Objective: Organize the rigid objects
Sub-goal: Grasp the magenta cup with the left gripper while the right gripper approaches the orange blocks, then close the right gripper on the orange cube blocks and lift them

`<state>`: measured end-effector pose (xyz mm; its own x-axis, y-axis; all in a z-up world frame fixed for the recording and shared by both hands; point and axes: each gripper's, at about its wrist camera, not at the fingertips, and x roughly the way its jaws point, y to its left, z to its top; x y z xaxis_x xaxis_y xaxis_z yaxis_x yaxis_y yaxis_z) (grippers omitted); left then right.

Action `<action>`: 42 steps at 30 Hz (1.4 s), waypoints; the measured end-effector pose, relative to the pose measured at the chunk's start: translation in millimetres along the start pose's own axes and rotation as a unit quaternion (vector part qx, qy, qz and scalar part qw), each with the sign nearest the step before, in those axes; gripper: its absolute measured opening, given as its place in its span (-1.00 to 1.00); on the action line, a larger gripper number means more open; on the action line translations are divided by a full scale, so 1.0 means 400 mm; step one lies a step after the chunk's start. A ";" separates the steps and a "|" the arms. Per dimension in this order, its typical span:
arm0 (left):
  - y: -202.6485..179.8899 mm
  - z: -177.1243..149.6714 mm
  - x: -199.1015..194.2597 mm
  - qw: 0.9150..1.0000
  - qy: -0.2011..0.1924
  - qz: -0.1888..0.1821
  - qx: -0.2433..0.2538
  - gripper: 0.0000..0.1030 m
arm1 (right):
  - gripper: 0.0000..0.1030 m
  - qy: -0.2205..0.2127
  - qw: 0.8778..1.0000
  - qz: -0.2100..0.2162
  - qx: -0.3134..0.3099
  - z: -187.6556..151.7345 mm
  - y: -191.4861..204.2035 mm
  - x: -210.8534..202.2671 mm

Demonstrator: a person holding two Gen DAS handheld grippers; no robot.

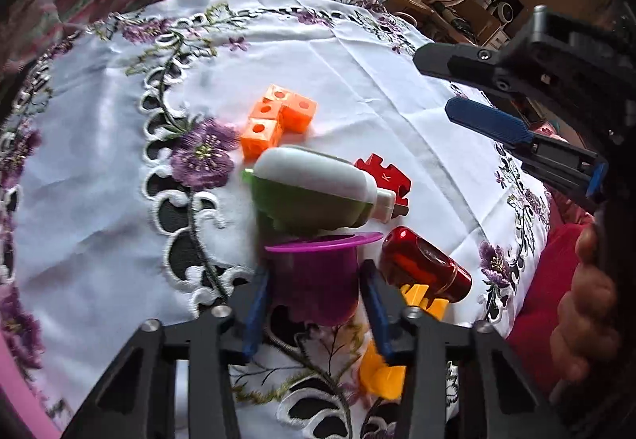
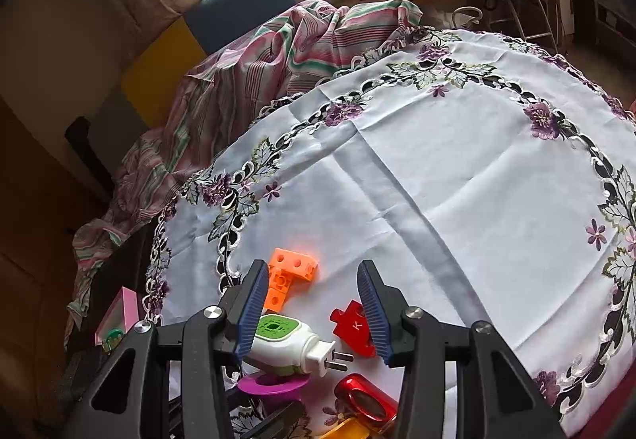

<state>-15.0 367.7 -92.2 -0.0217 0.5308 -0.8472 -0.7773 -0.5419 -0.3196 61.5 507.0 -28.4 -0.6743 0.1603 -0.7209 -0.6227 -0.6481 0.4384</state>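
- My left tool (image 1: 314,304) is closed around a purple cup (image 1: 318,272), its two blue fingers (image 1: 256,312) pressing the cup's sides below the flared rim.
- My right tool (image 2: 310,304) hangs spread wide with nothing between its fingers, above the pile of things.
- Just beyond the purple cup lies a green-and-white plug-in device (image 1: 314,192), its prongs toward a red puzzle piece (image 1: 383,176) marked K.
- Beyond the device sits a cluster of orange linked cubes (image 1: 274,121); beside the cup, toward my right hand (image 1: 584,320), lies a red metal cylinder (image 1: 425,268) over yellow plastic pieces (image 1: 425,300).
- Past the orange cubes the white embroidered tablecloth (image 2: 457,180) lies bare right out to its purple-flower border.
- The table (image 2: 620,411) edge shows dark red under the cloth's near rim.
- Behind the cloth's far edge a striped pink sheet (image 2: 278,41) is bunched, with a blue chair (image 2: 238,2) and a window behind it.
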 end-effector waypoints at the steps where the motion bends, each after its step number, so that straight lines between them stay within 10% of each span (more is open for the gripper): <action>1: 0.000 -0.004 0.000 1.000 -0.007 0.011 0.003 -0.37 | -0.09 0.001 1.000 -0.001 -0.002 -0.001 0.001 0.001; 16: 0.094 -0.202 -0.132 0.996 -0.063 0.065 -0.003 -0.38 | -0.09 0.025 0.999 -0.012 -0.045 -0.022 0.037 0.024; 42: 0.096 -0.215 -0.129 0.994 -0.081 0.069 0.015 -0.39 | 0.03 0.113 0.992 -0.031 -0.042 0.023 0.107 0.226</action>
<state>10.3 263.4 -97.4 -0.2282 0.5521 -0.8020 -0.7780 -0.5986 -0.1907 -29.7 500.6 -69.8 -0.5231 0.0372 -0.8514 -0.6191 -0.7032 0.3497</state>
